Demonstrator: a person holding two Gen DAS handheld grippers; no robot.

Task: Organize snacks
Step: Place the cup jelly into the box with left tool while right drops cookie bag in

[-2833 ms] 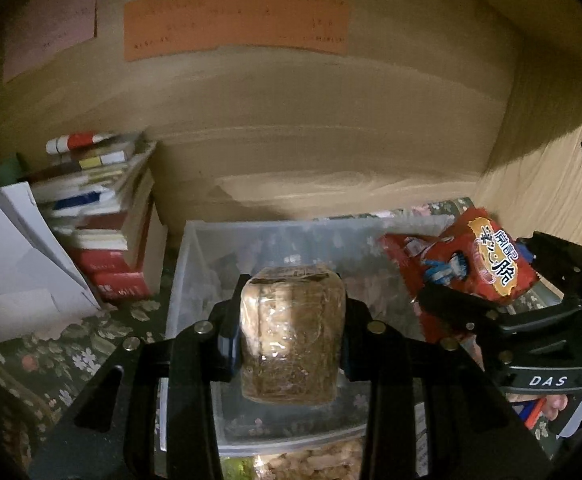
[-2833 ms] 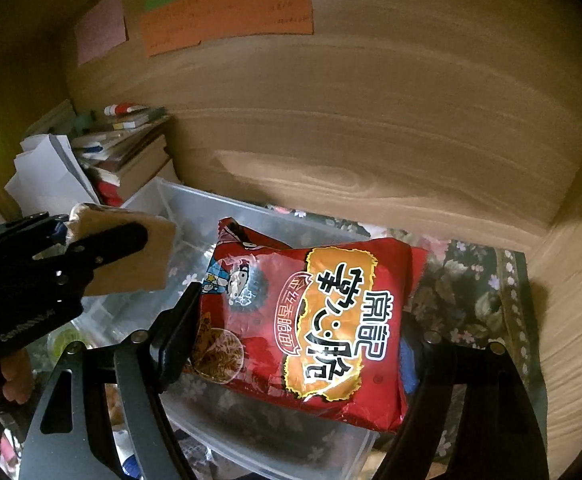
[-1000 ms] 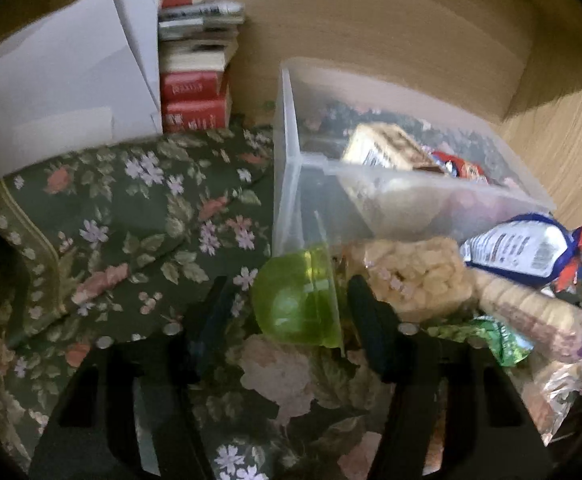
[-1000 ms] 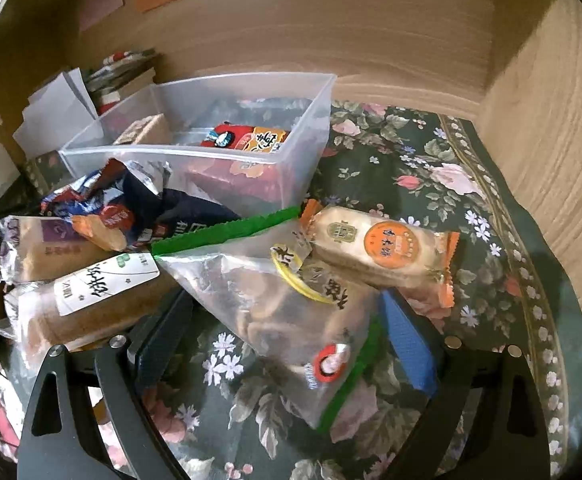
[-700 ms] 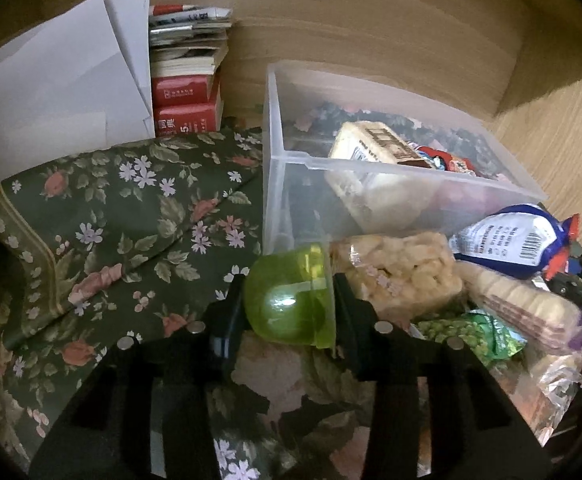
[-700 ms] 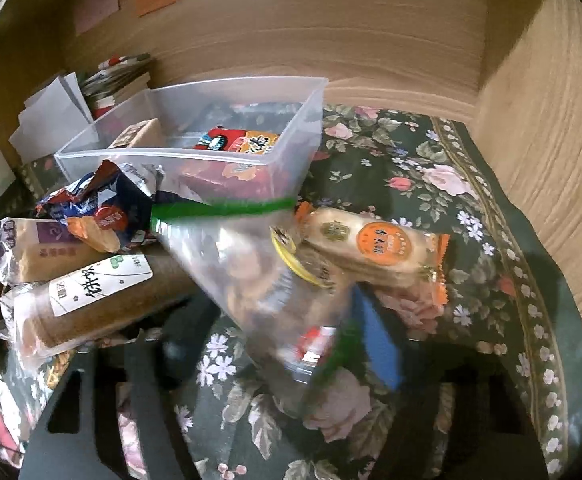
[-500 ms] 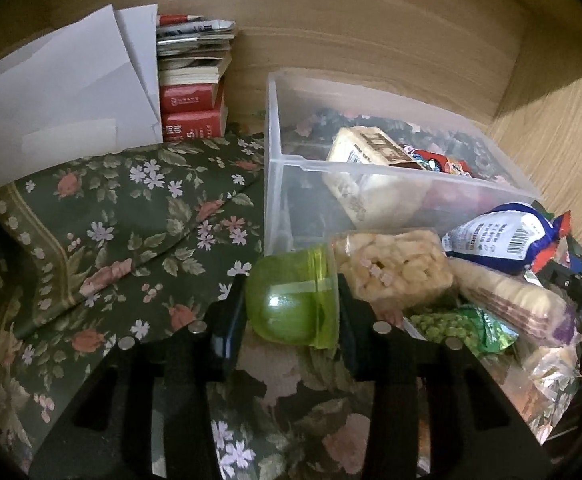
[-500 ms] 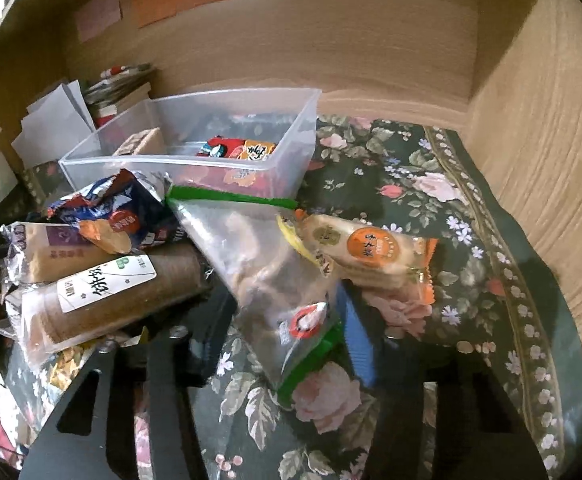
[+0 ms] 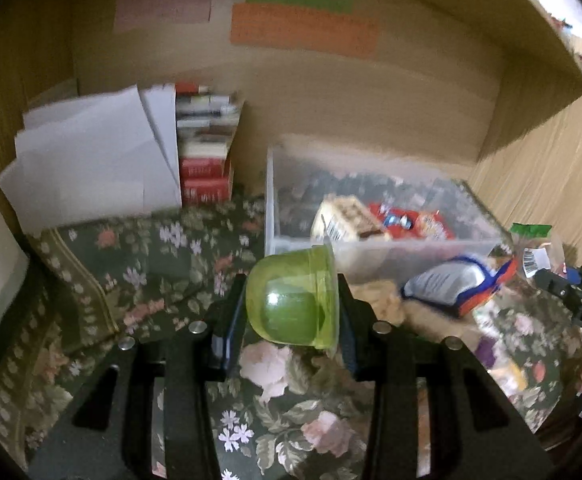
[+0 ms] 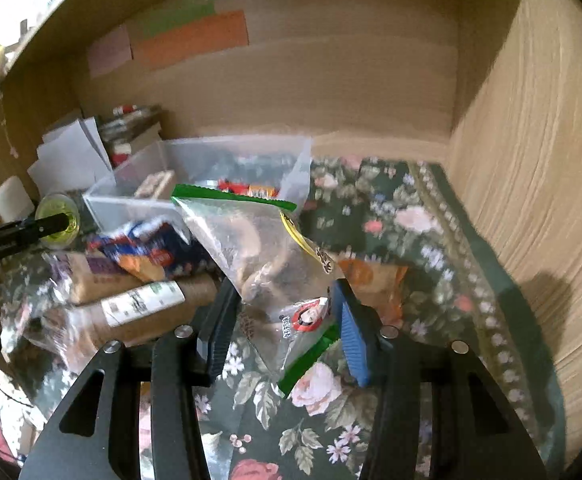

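Observation:
My left gripper (image 9: 289,308) is shut on a green jelly cup (image 9: 293,302) and holds it above the floral cloth, in front of the clear plastic bin (image 9: 371,246). The bin holds a tan wrapped block (image 9: 347,220) and a red noodle packet (image 9: 415,220). My right gripper (image 10: 281,320) is shut on a clear snack bag with green edges (image 10: 267,256), lifted over the cloth. The left gripper with the cup also shows at the left of the right wrist view (image 10: 57,220).
Loose snacks lie in front of the bin: a blue and orange packet (image 10: 143,246), a long brown roll (image 10: 139,306) and an orange-labelled bar (image 10: 375,280). Stacked books (image 9: 207,152) and white papers (image 9: 87,160) stand at the back left. Wooden walls close in behind and on the right.
Both grippers have lifted up and back with their loads. The green cup has come off the cloth. The clear bag has risen from the pile.

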